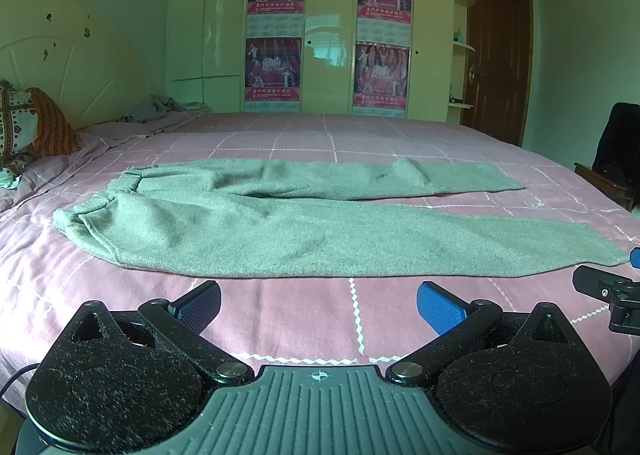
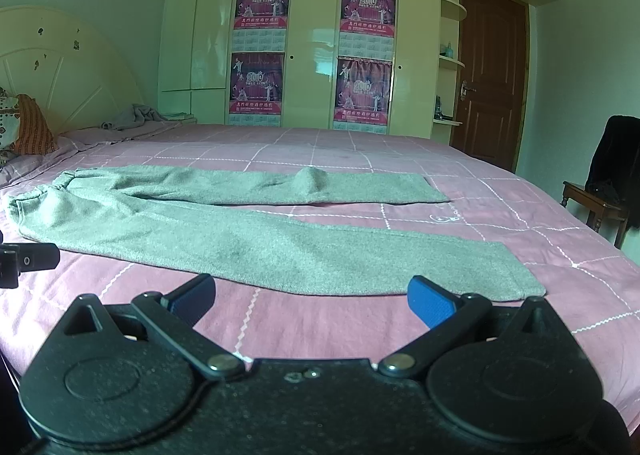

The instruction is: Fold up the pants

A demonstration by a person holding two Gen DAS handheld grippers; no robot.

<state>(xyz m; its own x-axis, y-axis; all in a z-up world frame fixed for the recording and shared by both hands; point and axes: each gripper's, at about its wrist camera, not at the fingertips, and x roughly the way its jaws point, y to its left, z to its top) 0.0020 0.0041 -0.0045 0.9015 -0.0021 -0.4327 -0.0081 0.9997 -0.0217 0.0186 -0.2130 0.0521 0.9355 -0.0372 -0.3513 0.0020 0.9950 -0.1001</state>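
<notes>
1. Bed (image 1: 304, 319), covered by a pink bedspread with a white grid pattern; it fills the near and middle ground in both views.
2. Grey-green pants (image 1: 240, 231) (image 2: 248, 239), lying flat on the bedspread, waistband to the left, both legs running to the right. The legs part toward the right, leaving a strip of bedspread between them; the far leg carries a small raised wrinkle.
3. Patterned pillows (image 1: 28, 123), far left, on the bed at the headboard (image 1: 64, 63).
4. Crumpled grey cloth (image 1: 154, 107) (image 2: 134, 114), far left, beyond the pants and well apart from them.
</notes>
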